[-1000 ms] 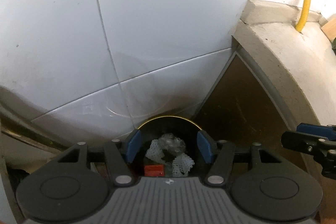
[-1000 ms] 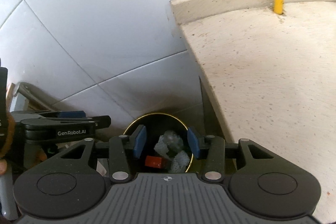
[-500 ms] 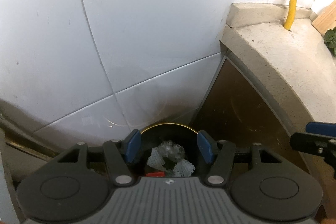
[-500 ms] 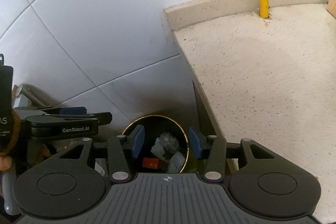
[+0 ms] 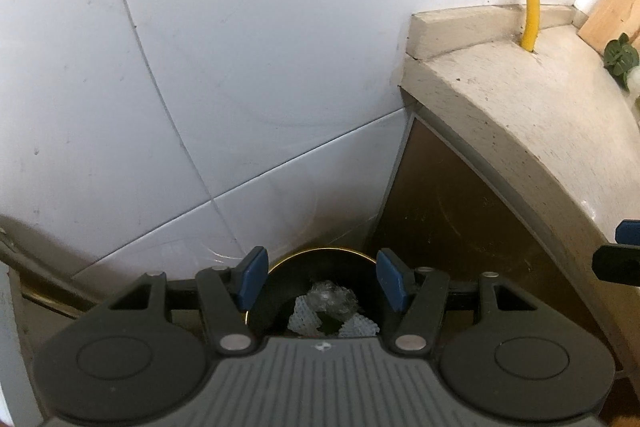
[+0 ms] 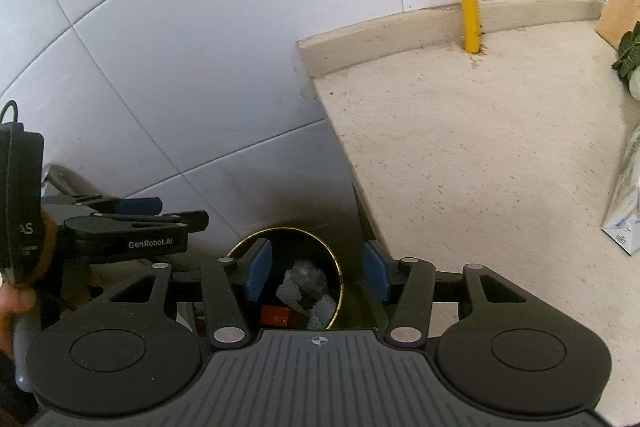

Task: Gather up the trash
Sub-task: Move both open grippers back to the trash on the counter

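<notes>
Both grippers higher than before, spread, empty — below, gold-rimmed bin (image 6: 338, 269) with crumpled foam netting (image 6: 304, 285), red box (image 6: 275, 315).

Bright daylight, fisheye warping, shadowed floor corner

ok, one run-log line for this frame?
phase: above bin | left tool: open, empty | right tool: just opening, empty | trash bin: foam netting, red piece inside
</notes>
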The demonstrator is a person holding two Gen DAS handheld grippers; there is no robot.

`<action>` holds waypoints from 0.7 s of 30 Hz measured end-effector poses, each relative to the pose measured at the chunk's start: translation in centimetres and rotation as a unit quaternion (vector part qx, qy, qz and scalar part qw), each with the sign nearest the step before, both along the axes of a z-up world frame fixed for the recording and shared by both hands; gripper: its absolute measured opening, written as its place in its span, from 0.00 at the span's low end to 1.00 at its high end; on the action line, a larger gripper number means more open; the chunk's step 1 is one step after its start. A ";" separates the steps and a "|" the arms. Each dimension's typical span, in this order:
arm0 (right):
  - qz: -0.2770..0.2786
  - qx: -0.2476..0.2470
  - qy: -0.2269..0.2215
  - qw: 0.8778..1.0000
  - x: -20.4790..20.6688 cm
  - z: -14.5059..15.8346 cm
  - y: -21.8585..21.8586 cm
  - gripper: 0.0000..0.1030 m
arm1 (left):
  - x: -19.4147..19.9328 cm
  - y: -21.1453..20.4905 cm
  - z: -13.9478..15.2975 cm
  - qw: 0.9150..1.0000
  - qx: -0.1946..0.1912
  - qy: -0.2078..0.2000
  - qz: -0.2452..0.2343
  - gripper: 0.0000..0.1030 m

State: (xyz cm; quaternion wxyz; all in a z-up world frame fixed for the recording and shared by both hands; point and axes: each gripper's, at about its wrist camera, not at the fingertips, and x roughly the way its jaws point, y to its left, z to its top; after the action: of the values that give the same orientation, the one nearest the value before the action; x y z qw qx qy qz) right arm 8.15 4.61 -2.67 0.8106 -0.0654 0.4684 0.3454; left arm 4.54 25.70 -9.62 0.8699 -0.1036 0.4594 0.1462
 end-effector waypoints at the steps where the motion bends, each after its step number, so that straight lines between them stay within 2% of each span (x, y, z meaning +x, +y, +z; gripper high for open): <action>1: -0.001 -0.001 0.000 1.000 -0.1 0.0 -0.2 0.57 | 0.0 -0.1 0.0 1.000 0.002 -0.001 -0.003 0.52; 11: -0.017 0.003 -0.019 1.000 -1.3 1.6 -3.1 0.59 | -0.3 -2.2 0.6 0.999 0.016 -0.011 -0.049 0.54; 17: -0.034 0.014 -0.054 0.998 -3.1 3.6 -5.7 0.62 | -0.5 -3.6 1.2 0.997 0.018 -0.023 -0.078 0.58; 21: -0.051 0.005 -0.080 0.995 -3.9 4.3 -7.6 0.63 | -0.5 -4.4 1.4 0.995 0.018 -0.033 -0.097 0.58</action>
State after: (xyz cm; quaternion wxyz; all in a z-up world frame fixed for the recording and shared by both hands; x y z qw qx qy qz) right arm 4.28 -3.00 1.66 0.8623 -0.0644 0.4033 0.2993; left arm 4.00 21.35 -8.19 0.8967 -0.0473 0.4351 0.0661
